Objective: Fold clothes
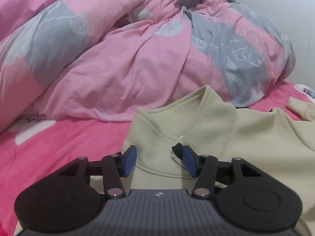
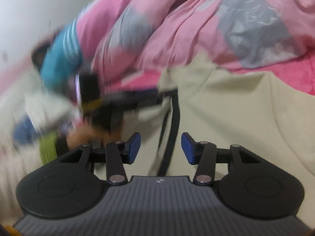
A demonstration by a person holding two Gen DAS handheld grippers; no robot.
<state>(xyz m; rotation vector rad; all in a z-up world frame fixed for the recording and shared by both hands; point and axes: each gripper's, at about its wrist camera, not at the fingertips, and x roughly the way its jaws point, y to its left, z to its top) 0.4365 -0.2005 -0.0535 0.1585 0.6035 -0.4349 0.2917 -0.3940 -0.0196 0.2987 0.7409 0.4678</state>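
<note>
Pink-and-grey duvet (image 1: 122, 55) heaped behind; cream jacket (image 1: 246, 147) lies flat on the pink bedsheet (image 1: 59, 143), collar toward the duvet.

Risk: the collar and zipper (image 1: 178, 160) may bunch if only one layer gets pinched (right view is blurred, so aim looks uncertain).

Left gripper (image 1: 159, 161) hovers at the collar, jaws apart, holding nothing. Right gripper (image 2: 161, 149) over the jacket body, also parted and empty.

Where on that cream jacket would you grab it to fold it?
Probably the stand-up collar of the cream jacket, coming from the near side where the open left gripper hovers. It rises off the flat cloth as a thick stitched edge that the fingers can straddle.
</note>
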